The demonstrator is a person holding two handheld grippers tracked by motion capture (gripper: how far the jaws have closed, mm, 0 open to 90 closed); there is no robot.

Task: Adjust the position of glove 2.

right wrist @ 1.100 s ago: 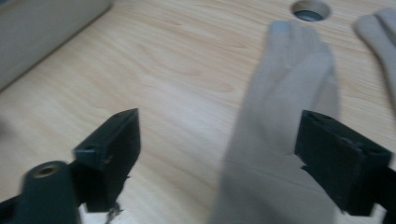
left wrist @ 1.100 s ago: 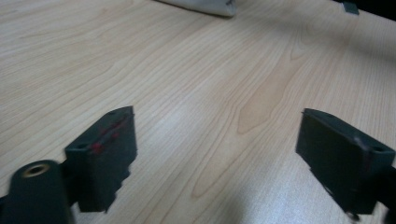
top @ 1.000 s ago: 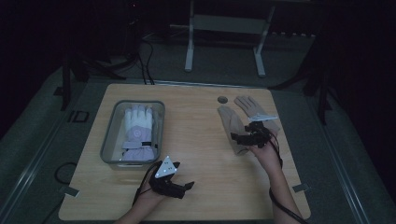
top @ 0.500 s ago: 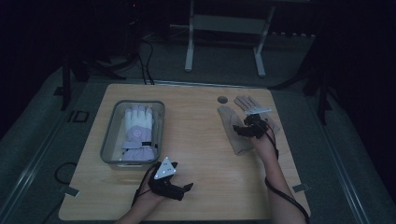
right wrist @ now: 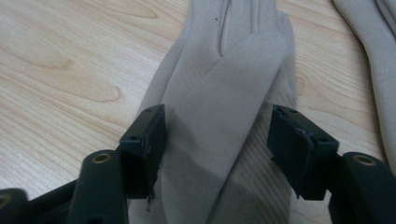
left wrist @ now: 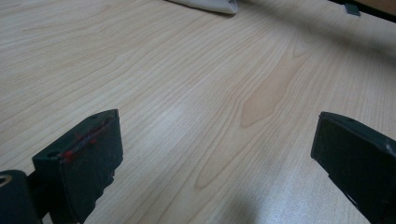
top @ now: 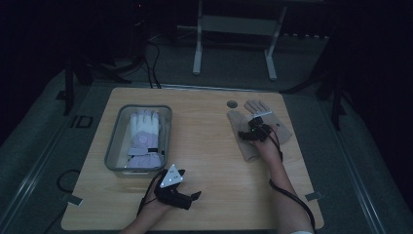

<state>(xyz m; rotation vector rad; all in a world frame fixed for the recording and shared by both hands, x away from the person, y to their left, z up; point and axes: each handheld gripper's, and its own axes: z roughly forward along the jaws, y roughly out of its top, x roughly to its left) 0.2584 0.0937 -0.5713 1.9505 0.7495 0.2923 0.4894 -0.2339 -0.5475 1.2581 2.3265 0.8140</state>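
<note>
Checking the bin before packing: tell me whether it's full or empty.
Neither: the clear bin holds one white glove lying flat; two beige gloves remain outside.

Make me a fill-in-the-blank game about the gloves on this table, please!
1. The white glove lies inside the clear ____.
2. The two beige gloves lie on the bare wooden ____.
3. The right gripper has a ____ glove between its jaws.
4. The left gripper has its jaws wide apart with ____ between them.

Missing words: bin; table; beige; nothing
</note>
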